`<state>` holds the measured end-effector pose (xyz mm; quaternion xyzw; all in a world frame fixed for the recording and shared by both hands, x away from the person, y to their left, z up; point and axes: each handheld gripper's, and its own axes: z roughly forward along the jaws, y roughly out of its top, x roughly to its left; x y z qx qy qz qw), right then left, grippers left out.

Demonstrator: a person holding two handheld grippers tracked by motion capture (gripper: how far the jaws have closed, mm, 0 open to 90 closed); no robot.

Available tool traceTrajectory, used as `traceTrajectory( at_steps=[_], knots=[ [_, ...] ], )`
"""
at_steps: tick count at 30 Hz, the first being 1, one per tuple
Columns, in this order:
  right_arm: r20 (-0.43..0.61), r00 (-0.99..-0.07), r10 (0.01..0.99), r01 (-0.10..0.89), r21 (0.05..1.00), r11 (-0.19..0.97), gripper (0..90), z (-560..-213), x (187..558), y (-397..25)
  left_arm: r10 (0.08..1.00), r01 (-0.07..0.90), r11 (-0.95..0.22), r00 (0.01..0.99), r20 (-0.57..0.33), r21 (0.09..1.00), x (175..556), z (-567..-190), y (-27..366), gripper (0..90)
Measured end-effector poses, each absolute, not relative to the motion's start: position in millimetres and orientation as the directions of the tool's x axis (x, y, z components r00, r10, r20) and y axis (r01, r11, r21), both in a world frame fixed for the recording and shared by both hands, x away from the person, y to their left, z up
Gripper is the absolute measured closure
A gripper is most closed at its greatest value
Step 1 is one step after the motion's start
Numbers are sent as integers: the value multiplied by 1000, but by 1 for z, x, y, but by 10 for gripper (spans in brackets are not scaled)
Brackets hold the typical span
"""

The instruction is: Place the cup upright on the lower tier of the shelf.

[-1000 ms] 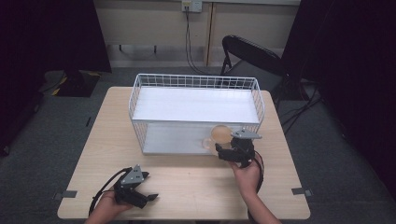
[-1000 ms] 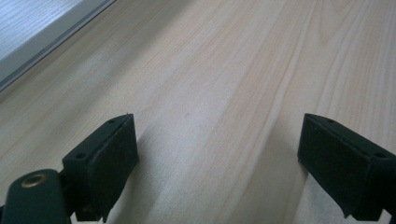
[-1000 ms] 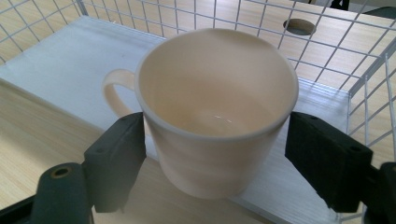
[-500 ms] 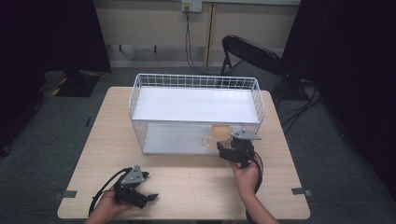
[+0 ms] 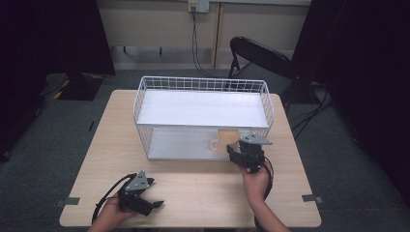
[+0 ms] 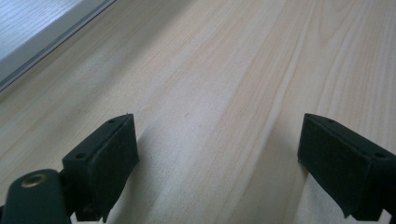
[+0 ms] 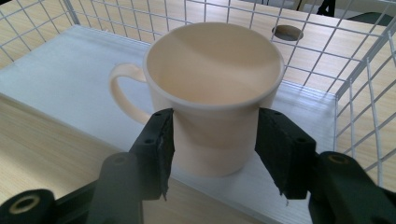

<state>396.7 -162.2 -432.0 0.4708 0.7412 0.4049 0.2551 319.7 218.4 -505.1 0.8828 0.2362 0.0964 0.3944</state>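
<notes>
A cream-coloured mug [image 7: 212, 93] with a smooth, matte-looking glaze, a round rolled rim and a loop handle stands upright on the white floor panel at the front right corner of a white wire basket [image 5: 145, 96]. The right gripper [image 5: 245, 152] brackets it: in the right gripper view its two black, blocky jaws, each faced with a flat pad, sit on either side of the mug's lower wall, the left pad seeming to touch the glaze while the right one stands a hair off, though the angle makes it hard to be sure whether the grip is fully closed. The mug's handle points away to the left in that view, clear of the jaws. The basket is a rectangular grid of thin white wire with a rounded top rail, open on its front side, resting on the pale wood-grain surface [image 5: 193, 186]. The left gripper [image 5: 144, 202] lies low over that surface near its front left edge, well apart from the basket, its jaws spread wide with nothing between them but bare grained laminate. A black folding chair [image 5: 258, 55] stands behind the surface on grey carpet.
</notes>
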Motion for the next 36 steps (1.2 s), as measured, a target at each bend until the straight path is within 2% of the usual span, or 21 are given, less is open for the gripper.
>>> traceTrajectory(
  at_steps=[7,8,29,33,34,36],
  knots=[
    [0,-428,904,489,841,232,540,-432,397,-163,493,341,-578,870,-16,742,320,-505,218,116],
    [0,-427,904,487,843,230,572,-431,397,-162,493,341,-578,870,-16,742,320,-505,218,116],
    [-6,-419,908,481,847,228,742,-432,402,-161,493,341,-577,870,-16,742,320,-505,218,116],
    [-5,-426,905,477,848,229,744,-432,405,-160,493,341,-578,870,-16,742,320,-505,218,116],
    [-3,-429,903,478,848,229,719,-432,405,-160,493,341,-578,870,-16,742,320,-505,218,115],
    [3,-440,898,481,845,232,551,-432,405,-160,492,340,-578,870,-16,742,320,-505,218,114]
  ],
)
